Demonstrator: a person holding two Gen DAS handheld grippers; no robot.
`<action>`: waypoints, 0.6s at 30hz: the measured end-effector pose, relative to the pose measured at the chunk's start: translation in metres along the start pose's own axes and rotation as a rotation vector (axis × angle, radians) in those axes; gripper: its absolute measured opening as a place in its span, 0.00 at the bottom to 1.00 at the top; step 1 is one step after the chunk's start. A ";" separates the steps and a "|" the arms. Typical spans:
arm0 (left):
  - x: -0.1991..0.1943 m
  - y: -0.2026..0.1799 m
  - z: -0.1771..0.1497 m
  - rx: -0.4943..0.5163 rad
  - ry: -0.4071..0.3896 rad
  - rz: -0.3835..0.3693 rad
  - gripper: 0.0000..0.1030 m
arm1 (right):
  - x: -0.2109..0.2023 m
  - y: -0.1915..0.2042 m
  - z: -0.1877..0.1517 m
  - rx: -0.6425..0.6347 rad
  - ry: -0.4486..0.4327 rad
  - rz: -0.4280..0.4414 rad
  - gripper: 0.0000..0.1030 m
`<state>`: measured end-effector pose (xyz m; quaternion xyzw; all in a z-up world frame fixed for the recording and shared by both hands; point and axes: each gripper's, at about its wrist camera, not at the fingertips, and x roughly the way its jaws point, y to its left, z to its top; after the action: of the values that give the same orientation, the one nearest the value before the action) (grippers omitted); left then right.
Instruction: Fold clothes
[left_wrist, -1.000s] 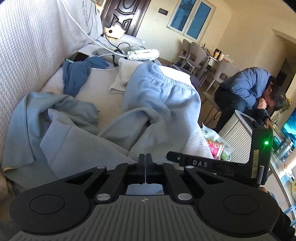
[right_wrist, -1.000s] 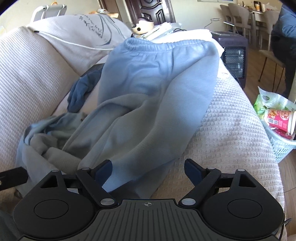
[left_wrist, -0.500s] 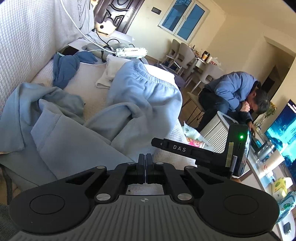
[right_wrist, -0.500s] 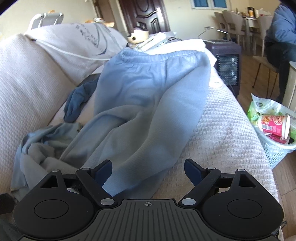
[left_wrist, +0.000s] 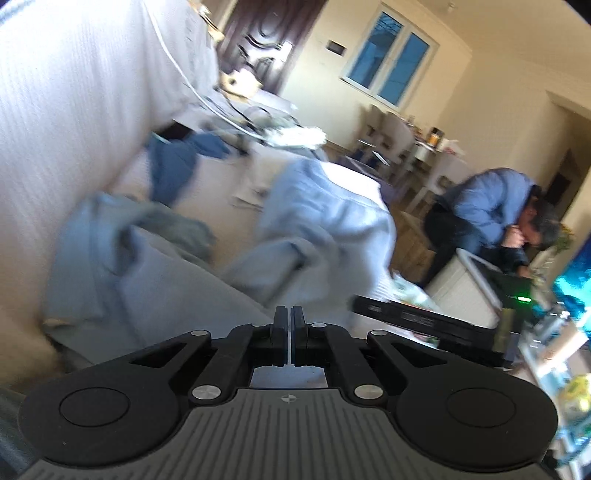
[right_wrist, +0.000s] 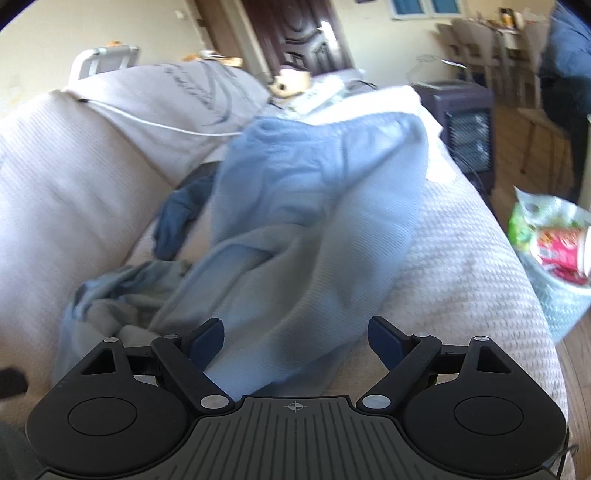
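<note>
Sweatpants (right_wrist: 317, 236), light blue, lie rumpled along the white sofa (right_wrist: 454, 266), one leg end between the spread fingers of the right gripper (right_wrist: 295, 334). Left gripper (left_wrist: 287, 319) is clenched; whether it pinches cloth is unclear. A dark blue garment (right_wrist: 177, 218) lies far left.

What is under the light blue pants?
The pants lie on the white sofa cover. A crumpled grey-blue garment pokes out beside one leg. Anything else beneath stays hidden by the fabric.
</note>
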<state>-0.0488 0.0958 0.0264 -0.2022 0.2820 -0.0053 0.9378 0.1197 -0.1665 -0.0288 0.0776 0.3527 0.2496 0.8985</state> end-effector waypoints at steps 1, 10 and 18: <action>-0.002 0.003 0.002 -0.004 -0.008 0.012 0.01 | -0.004 0.002 0.001 -0.016 -0.005 0.025 0.85; 0.002 0.028 0.008 -0.057 -0.011 0.045 0.15 | -0.008 0.060 0.011 -0.313 0.042 0.233 0.85; -0.021 0.037 0.004 -0.077 -0.060 0.114 0.31 | 0.038 0.137 -0.001 -0.588 0.130 0.367 0.76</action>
<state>-0.0684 0.1345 0.0267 -0.2217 0.2646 0.0648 0.9363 0.0889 -0.0293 -0.0096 -0.1384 0.3023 0.5022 0.7983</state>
